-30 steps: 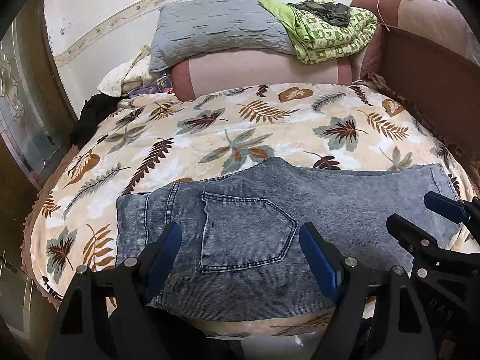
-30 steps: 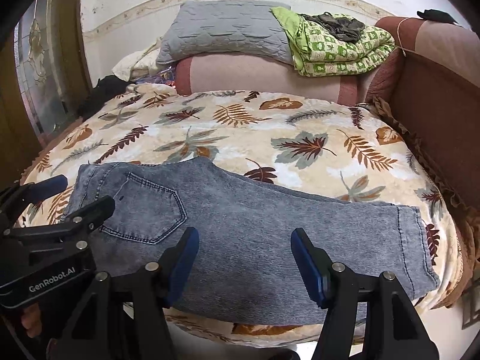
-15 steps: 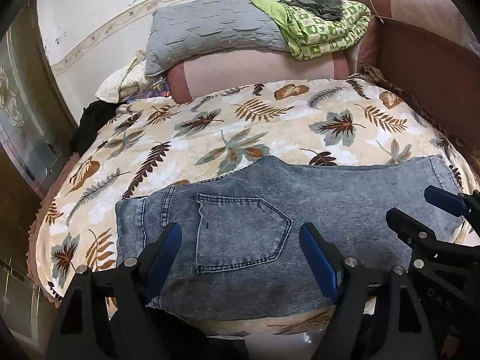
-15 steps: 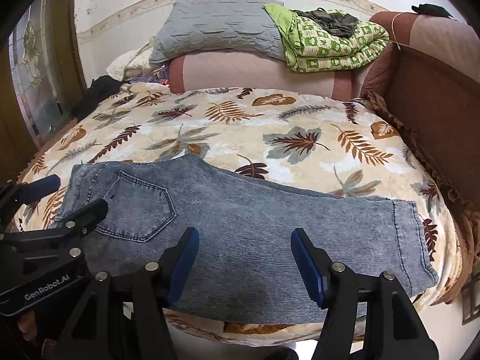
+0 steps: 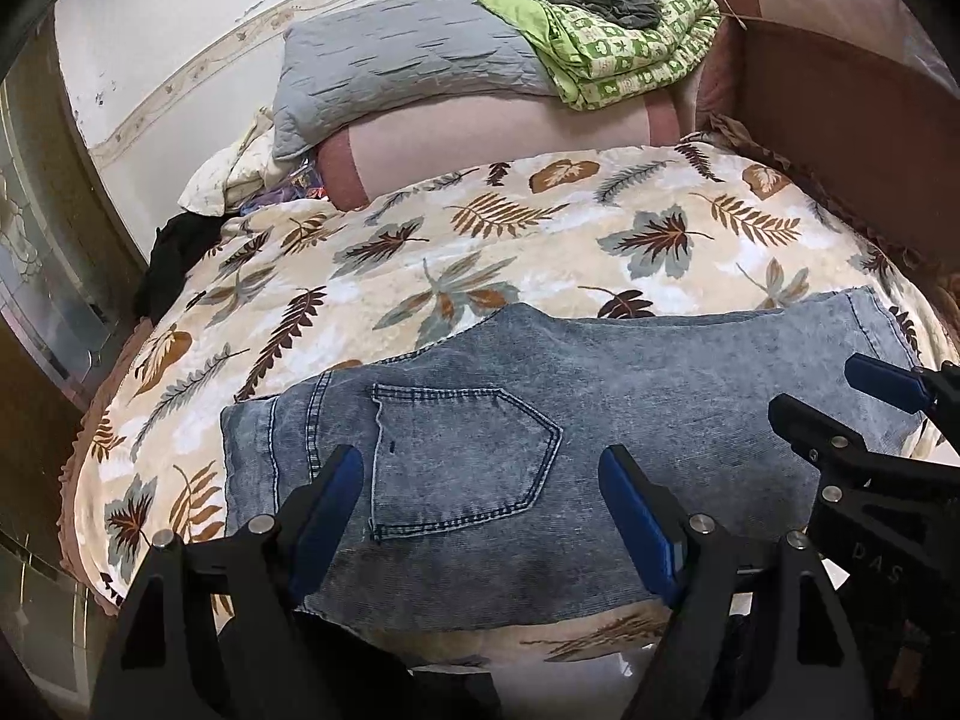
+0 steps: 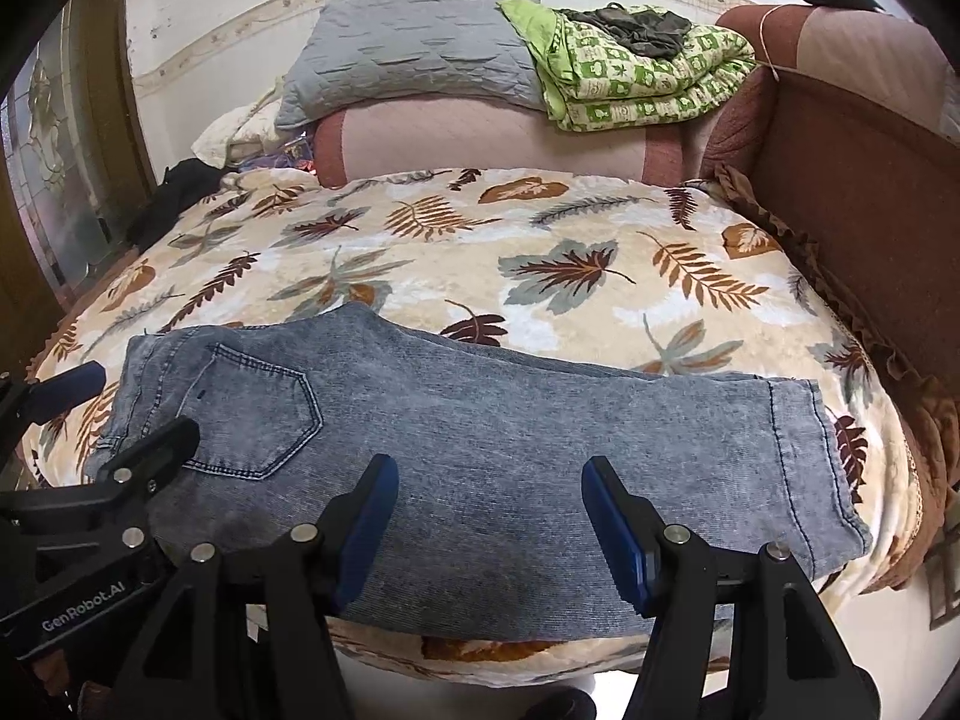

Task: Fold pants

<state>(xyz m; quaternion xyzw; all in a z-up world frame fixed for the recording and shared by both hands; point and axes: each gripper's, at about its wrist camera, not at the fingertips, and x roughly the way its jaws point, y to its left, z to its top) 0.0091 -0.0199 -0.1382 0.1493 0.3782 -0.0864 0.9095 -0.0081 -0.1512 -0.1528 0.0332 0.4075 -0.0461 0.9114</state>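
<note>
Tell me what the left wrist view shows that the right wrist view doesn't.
Left wrist only: the jeans' waist end against bare bedspread, with the right gripper at the picture's right edge. Right wrist only: the whole hem at the leg end, with the left gripper at the left edge. Both: jeans flat, back pocket up, both grippers open above them, gripping nothing; grey pillow and green quilt behind.

A home bedroom: a bed spread with a cream plush blanket printed with brown and grey leaves (image 6: 540, 252), a grey quilted pillow (image 6: 414, 54), a folded green patterned quilt (image 6: 648, 84) on a pink bolster (image 6: 480, 141), and a white wall with floral border (image 6: 240, 0).
</note>
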